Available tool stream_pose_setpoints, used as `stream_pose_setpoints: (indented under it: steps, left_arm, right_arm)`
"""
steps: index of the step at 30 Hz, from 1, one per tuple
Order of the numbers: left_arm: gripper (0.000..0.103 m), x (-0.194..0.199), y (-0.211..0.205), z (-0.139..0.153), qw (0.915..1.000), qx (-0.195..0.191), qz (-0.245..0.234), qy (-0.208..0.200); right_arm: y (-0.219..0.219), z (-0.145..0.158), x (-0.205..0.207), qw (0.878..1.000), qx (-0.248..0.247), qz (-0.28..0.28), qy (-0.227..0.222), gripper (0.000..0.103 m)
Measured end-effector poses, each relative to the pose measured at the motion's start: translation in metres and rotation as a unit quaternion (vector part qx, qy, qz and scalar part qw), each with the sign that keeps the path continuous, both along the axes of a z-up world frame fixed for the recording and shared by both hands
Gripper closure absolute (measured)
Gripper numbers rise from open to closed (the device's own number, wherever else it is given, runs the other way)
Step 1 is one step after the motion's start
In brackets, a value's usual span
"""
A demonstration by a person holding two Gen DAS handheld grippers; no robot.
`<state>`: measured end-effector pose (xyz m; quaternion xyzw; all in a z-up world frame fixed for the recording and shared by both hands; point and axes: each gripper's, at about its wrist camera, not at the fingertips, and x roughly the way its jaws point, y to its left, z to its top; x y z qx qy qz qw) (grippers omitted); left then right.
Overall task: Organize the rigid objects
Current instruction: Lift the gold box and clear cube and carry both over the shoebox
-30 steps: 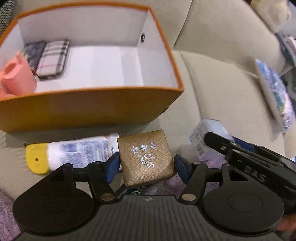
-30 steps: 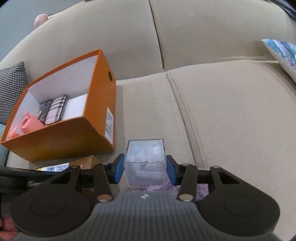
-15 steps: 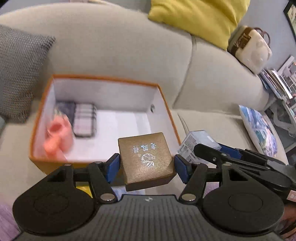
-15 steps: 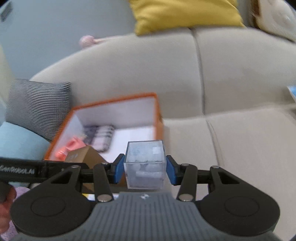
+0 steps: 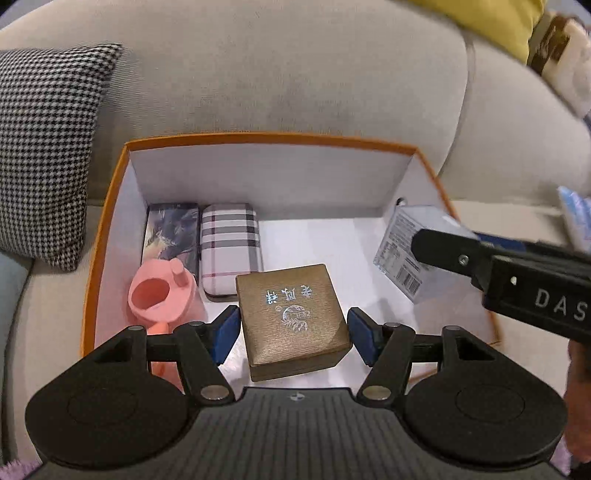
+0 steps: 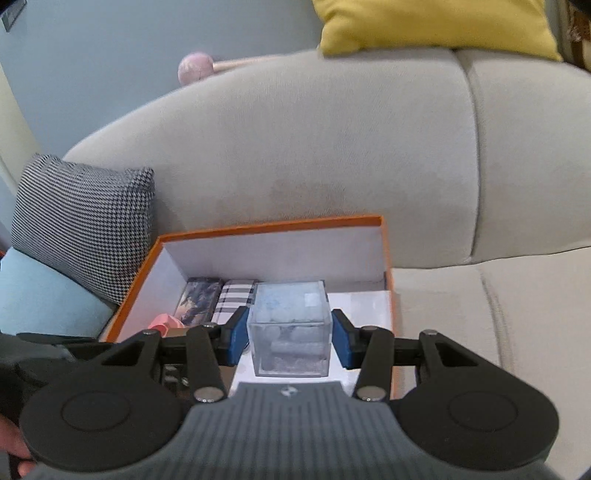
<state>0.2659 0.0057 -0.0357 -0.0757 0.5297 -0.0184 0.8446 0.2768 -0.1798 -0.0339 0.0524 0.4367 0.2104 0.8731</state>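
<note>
My left gripper (image 5: 293, 336) is shut on a gold-brown box (image 5: 291, 317) with silver lettering, held over the white floor of the orange box (image 5: 258, 139). My right gripper (image 6: 290, 338) is shut on a clear plastic cube (image 6: 288, 325) with pale pieces inside, above the orange box (image 6: 273, 225) near its right wall. That same clear plastic cube (image 5: 413, 251) shows at the right of the left wrist view. Inside the orange box lie a pink watering can (image 5: 159, 291), a plaid case (image 5: 229, 247) and a dark patterned case (image 5: 168, 232).
The orange box sits on a beige sofa (image 6: 480, 332). A houndstooth cushion (image 5: 44, 155) leans at its left, with a light blue cushion (image 6: 40, 295) beside it. A yellow cushion (image 6: 424, 26) rests on the backrest. A person's hand (image 6: 14, 443) holds the left tool.
Both grippers rose from the sofa seat and moved over the orange box with their loads. The yellow-capped tube seen on the seat earlier is out of view.
</note>
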Motion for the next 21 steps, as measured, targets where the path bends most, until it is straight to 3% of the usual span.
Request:
stream_pose_setpoints:
  steps: [9,12,21]
  left_arm:
    - [0.03,0.016,-0.009,-0.03,0.9976,0.055,-0.02,0.038]
    - [0.03,0.02,-0.009,-0.038,0.9968,0.055,-0.02,0.054]
    - [0.029,0.032,-0.008,-0.046,0.9958,0.077,-0.017,0.048]
  right_arm:
    - [0.016,-0.025,0.016,0.999,-0.024,0.013,0.016,0.055]
    - [0.017,-0.029,0.018,0.999,-0.024,0.014,0.02,0.055]
    - [0.019,-0.035,0.022,0.999,-0.027,0.014,0.031,0.055]
